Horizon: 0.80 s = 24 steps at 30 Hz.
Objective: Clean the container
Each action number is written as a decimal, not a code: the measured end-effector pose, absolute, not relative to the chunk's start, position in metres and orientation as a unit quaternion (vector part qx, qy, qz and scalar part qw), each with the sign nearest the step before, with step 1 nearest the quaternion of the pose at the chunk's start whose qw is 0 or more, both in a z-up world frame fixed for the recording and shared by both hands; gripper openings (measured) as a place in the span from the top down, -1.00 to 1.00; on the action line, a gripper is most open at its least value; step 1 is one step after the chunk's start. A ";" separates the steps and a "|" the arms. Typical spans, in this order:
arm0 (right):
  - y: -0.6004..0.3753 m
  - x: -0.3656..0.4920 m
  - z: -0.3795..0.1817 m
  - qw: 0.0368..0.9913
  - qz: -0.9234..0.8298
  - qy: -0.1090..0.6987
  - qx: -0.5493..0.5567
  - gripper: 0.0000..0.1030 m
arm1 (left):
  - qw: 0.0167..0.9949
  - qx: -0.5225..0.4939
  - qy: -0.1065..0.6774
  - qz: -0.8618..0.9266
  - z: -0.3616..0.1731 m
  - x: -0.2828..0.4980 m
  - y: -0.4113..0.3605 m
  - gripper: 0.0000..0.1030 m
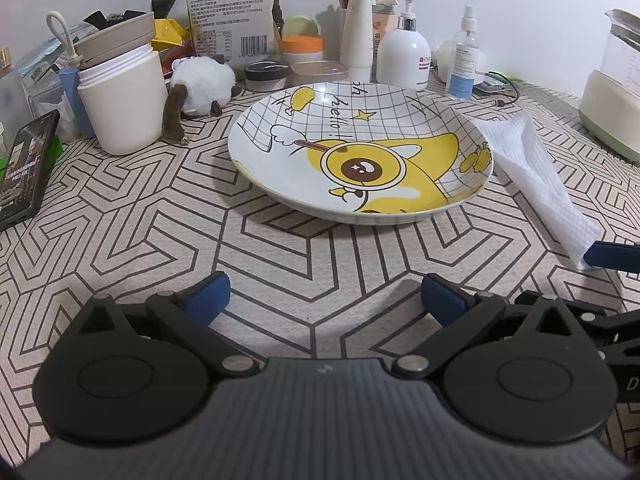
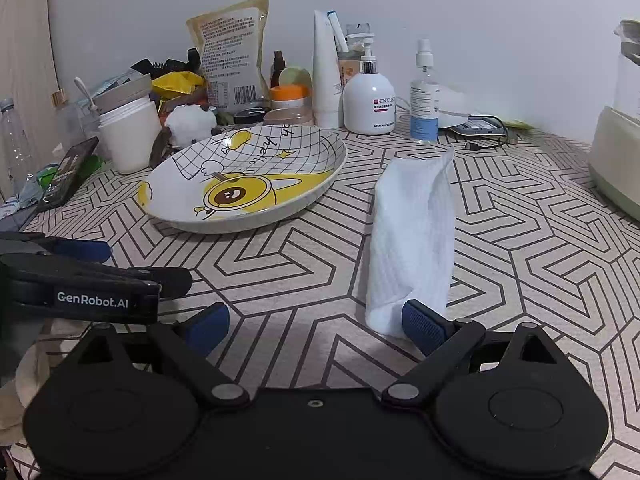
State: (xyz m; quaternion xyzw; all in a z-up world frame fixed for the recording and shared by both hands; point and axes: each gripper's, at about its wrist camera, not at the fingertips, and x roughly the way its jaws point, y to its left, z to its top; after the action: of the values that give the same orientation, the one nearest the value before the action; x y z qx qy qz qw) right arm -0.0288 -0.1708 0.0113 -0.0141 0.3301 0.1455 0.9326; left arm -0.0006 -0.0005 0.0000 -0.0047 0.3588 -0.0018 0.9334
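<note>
While both lie open: plate (image 1: pixel 360 152) well ahead of left claw (image 1: pixel 325 300), right claw (image 2: pixel 316 328) touching folded cloth (image 2: pixel 412 232).

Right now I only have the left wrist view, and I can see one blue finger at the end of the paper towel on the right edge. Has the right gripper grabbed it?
Observer: No. The right gripper is wide open. The paper towel has its near end against one finger only, with nothing clamping it.
Operator: Does the towel touch the cartoon plate? They seem to meet in my view.
Observer: No. The right wrist view shows a strip of patterned tablecloth between the towel and the plate.
</note>
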 end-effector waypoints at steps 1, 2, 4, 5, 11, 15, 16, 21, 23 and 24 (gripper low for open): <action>-0.171 -0.029 0.011 0.933 0.145 0.330 -0.015 -0.87 | 0.933 -0.005 0.359 -0.002 0.000 -0.001 -0.001 -1.00; -0.172 -0.029 0.011 0.933 0.145 0.330 -0.015 -0.87 | 0.933 -0.005 0.359 -0.003 0.000 -0.001 -0.001 -1.00; -0.173 -0.029 0.011 0.933 0.145 0.330 -0.017 -0.87 | 0.933 -0.005 0.359 -0.003 0.000 -0.001 -0.001 -1.00; -0.173 -0.029 0.011 0.933 0.144 0.330 -0.017 -0.87 | 0.933 -0.005 0.359 -0.004 0.000 -0.001 -0.002 -1.00; -0.169 -0.028 0.011 0.934 0.137 0.330 -0.022 -0.87 | 0.934 -0.007 0.358 -0.003 -0.001 0.000 -0.001 -1.00; -0.166 -0.028 0.011 0.935 0.131 0.329 -0.025 -0.87 | 0.934 -0.007 0.358 -0.002 0.000 -0.001 -0.001 -1.00; -0.165 -0.027 0.011 0.935 0.129 0.329 -0.025 -0.87 | 0.934 -0.007 0.357 -0.002 0.000 -0.001 -0.001 -1.00; -0.169 -0.029 0.010 0.936 0.124 0.328 -0.024 -0.87 | 0.934 -0.007 0.357 -0.002 0.000 -0.001 0.000 -1.00; -0.168 -0.028 0.010 0.936 0.124 0.328 -0.025 -0.87 | 0.934 -0.007 0.357 -0.002 0.000 -0.001 -0.001 -1.00; -0.168 -0.028 0.010 0.936 0.124 0.327 -0.025 -0.87 | 0.934 -0.007 0.357 -0.002 -0.001 -0.001 -0.001 -1.00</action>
State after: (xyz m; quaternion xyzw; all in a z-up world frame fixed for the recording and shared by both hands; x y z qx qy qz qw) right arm -0.0281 -0.1679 0.0098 -0.0248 0.3275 0.1239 0.9364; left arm -0.0010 -0.0010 -0.0006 -0.0067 0.3567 -0.0017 0.9342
